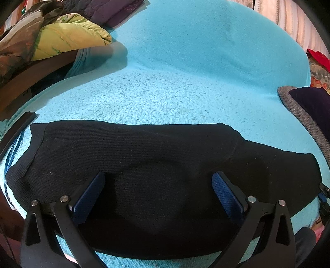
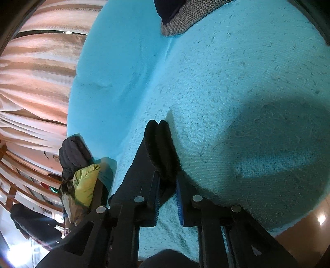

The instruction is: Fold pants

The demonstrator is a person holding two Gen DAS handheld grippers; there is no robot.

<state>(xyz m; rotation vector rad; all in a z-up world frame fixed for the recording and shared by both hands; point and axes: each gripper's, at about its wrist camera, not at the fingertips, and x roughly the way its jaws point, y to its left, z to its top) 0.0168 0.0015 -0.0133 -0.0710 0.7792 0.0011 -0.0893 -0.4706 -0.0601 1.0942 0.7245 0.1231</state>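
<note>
Black knit pants [image 1: 165,175] on turquoise bedding [image 1: 185,82] are pinched at an edge by the right gripper [image 2: 167,177] for folding, while the left gripper [image 1: 158,185] is held spread above.

A turquoise blanket [image 1: 185,68] is covering the whole surface, fuzzy up close and smoother further back. A heap of clothes is piling up at the far left, with a yellow-green jacket [image 1: 68,35] lying on top beside a camouflage garment [image 1: 18,41] and dark purple folded cloth [image 1: 115,10]. A grey woven cushion edge [image 1: 303,115] is peeking in at the right, a dark velvet piece [image 1: 313,103] resting on it. Striped beige curtains [image 2: 37,68] are hanging behind
</note>
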